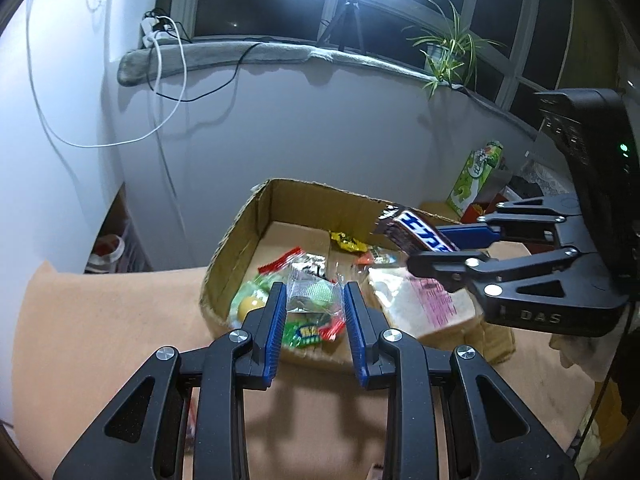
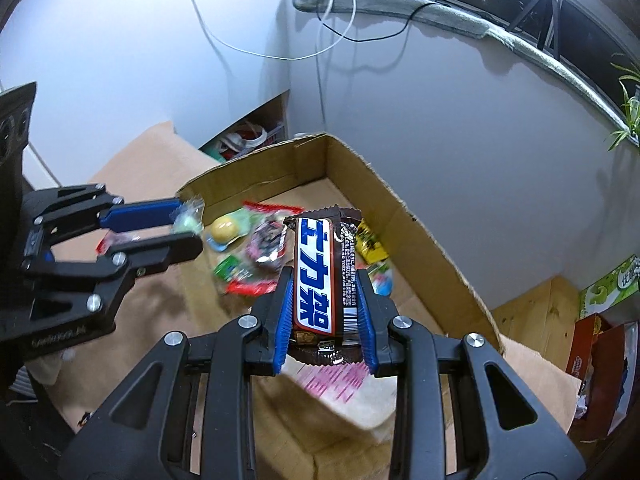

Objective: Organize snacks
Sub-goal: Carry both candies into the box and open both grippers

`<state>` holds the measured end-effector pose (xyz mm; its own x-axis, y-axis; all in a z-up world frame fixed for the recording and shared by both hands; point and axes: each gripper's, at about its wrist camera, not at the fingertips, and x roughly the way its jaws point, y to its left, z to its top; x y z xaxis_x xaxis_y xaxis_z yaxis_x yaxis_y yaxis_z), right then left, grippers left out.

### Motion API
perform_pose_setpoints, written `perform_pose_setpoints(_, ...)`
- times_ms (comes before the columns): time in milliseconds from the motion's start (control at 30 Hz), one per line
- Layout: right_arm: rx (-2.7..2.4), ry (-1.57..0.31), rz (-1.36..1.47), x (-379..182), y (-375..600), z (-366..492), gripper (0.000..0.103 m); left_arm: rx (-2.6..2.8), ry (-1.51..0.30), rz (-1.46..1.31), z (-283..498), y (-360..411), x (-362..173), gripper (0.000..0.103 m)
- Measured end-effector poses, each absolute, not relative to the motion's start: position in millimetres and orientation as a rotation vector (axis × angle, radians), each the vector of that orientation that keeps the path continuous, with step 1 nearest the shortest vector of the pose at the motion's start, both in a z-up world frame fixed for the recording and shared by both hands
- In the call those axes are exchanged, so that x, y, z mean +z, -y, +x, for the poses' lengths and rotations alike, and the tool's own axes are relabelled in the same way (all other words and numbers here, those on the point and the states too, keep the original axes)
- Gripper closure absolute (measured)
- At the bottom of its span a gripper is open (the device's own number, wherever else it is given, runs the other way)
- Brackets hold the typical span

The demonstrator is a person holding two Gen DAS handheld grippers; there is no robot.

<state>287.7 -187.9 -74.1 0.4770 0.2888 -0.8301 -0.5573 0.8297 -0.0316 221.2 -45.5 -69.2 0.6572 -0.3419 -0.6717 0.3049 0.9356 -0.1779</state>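
Left wrist view: left tongs [image 1: 315,300] were clenched on a clear-wrapped candy [image 1: 314,294], held above the near wall of the cardboard box [image 1: 236,236]; the right tongs [image 1: 448,246] stood ahead and to the right. Right wrist view: right tongs [image 2: 325,300] gripped a chocolate bar [image 2: 322,276] by its long edges, over the box [image 2: 400,208] interior. Judgement: move each snack beyond the wall and lower it near the floor before opening.

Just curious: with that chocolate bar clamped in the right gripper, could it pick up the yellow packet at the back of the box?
Probably not yet. The right gripper is shut on the chocolate bar, so its jaws are full. The yellow packet lies uncovered in the cardboard box; releasing the bar first would free it.
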Motion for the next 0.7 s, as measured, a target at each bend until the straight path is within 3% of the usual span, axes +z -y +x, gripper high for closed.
perform_pose_setpoints(700,0.493,-0.967,-0.287,-93.6,194.2,321.8,0.073,-0.38,-0.81,-0.017,247.8,63.3,-85.8,0.075)
